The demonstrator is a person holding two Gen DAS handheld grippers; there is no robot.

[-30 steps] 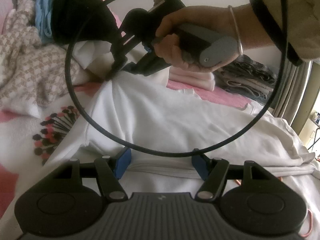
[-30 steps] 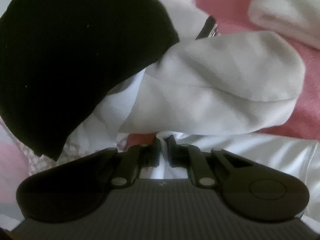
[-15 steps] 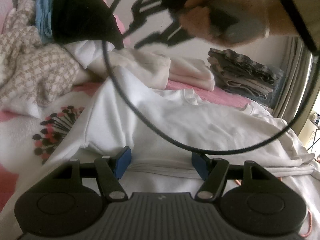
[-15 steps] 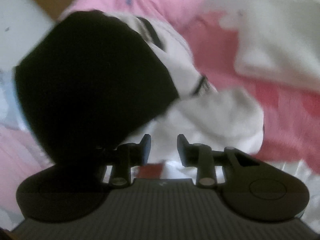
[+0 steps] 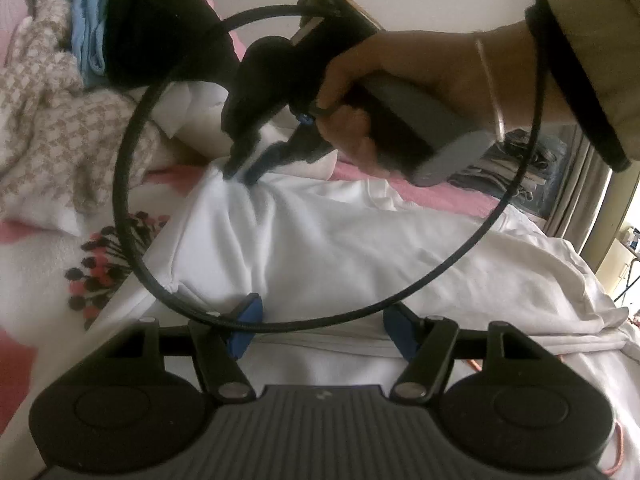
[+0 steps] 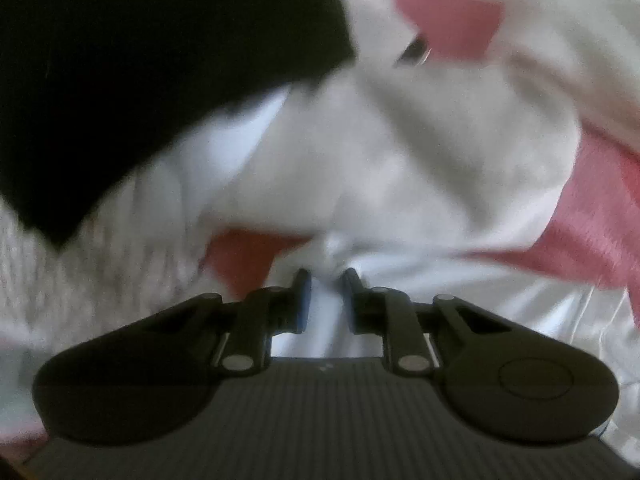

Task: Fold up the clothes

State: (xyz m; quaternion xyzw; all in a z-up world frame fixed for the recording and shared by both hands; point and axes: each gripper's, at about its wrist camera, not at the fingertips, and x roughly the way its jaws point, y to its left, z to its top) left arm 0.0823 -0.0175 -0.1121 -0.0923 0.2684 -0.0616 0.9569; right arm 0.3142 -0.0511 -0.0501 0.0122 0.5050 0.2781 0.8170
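Observation:
A white garment (image 5: 360, 248) lies spread across the bed. My left gripper (image 5: 322, 326) rests at its near hem, jaws wide apart, with the hem band lying between the blue pads (image 5: 246, 320) and not squeezed. A person's hand (image 5: 380, 92) holds my right gripper (image 5: 240, 174) at the garment's far left corner, pointing steeply down. Creases fan out from its tips. In the blurred right wrist view the right gripper (image 6: 325, 280) has its jaws closing, with a ridge of white fabric (image 6: 328, 252) pinched between them.
A black garment (image 5: 160, 28), a blue cloth (image 5: 88, 20) and a beige houndstooth piece (image 5: 60, 120) are heaped at the back left. Folded grey clothes (image 5: 520, 160) are stacked at the back right. A black cable (image 5: 132, 152) loops over the garment. The pink floral sheet (image 5: 92, 276) shows at the left.
The right gripper rose off the garment's corner with its jaws parted, then came back down on the same corner with the jaws narrowed on the fabric. The left gripper stayed put.

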